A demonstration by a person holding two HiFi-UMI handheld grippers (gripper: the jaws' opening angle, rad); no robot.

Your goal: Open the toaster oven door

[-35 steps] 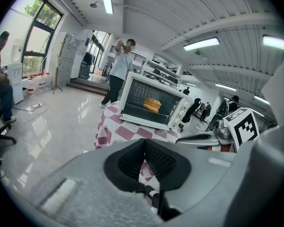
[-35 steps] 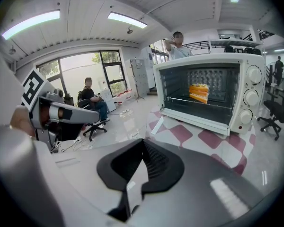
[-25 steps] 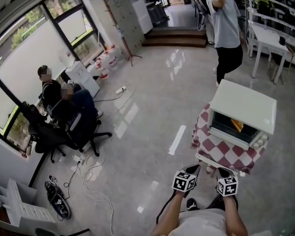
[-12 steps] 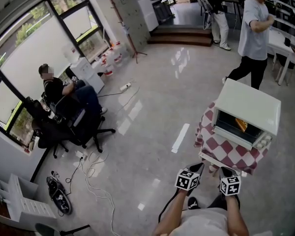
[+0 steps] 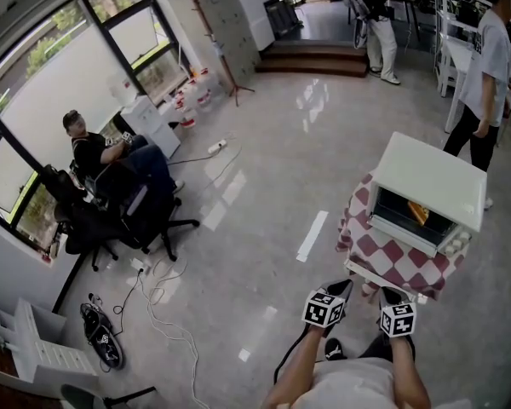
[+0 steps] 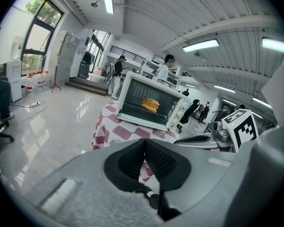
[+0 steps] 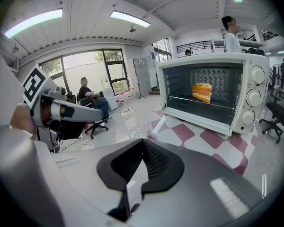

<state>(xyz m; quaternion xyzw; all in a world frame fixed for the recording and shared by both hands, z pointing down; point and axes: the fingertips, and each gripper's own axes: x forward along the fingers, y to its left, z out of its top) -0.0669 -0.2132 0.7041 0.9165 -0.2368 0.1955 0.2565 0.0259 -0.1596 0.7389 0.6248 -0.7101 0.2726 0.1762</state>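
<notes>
— Are the jaws gripping anything?
— No. The left gripper [image 6: 144, 143] and the right gripper [image 7: 143, 143] are both pinching together on nothing, apart from the toaster oven [image 5: 426, 196], which is sitting door-closed on the checkered desk [image 5: 383, 258].

The person wears a pale grey top [image 5: 351, 388]. The left hand-held gripper [image 6: 143, 143] and the right hand-held gripper [image 7: 142, 143] look alike. Each has a matt grey moulded shell around black ribbed pads [image 6: 159, 161], with a pale rectangular patch [image 6: 60, 195] on the shell. A white cube with black square markers [image 5: 322, 312] tops each.
</notes>
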